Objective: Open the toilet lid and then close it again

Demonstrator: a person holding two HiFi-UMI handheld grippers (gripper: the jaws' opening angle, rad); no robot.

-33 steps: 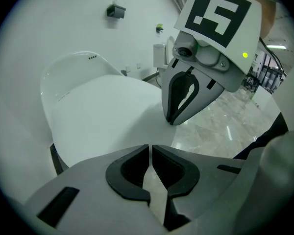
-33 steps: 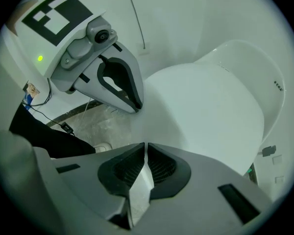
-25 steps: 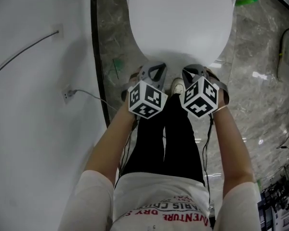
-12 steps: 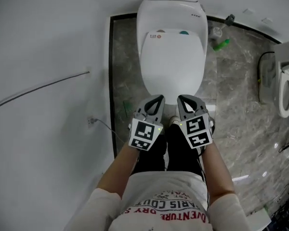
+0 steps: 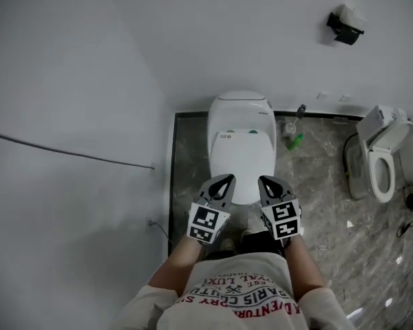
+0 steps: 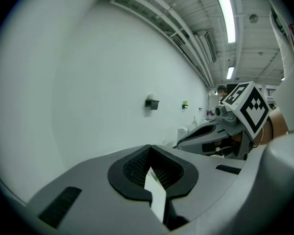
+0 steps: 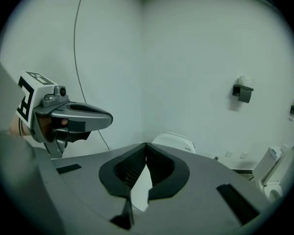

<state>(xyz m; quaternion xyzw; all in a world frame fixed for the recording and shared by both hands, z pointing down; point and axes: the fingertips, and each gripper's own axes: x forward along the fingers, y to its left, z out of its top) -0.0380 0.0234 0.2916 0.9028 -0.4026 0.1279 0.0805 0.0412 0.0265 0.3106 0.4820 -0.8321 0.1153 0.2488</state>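
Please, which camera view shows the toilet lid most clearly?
The head view: it looks down on the closed toilet lid, with nearly all of it in sight. The right gripper view shows just the toilet's rear top over its jaws. The left gripper view faces the wall, showing at most a white sliver.

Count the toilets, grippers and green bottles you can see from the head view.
Toilets: 2, near toilet, side toilet
Grippers: 2, left gripper, right gripper
Green bottles: 1, green bottle
Total: 5
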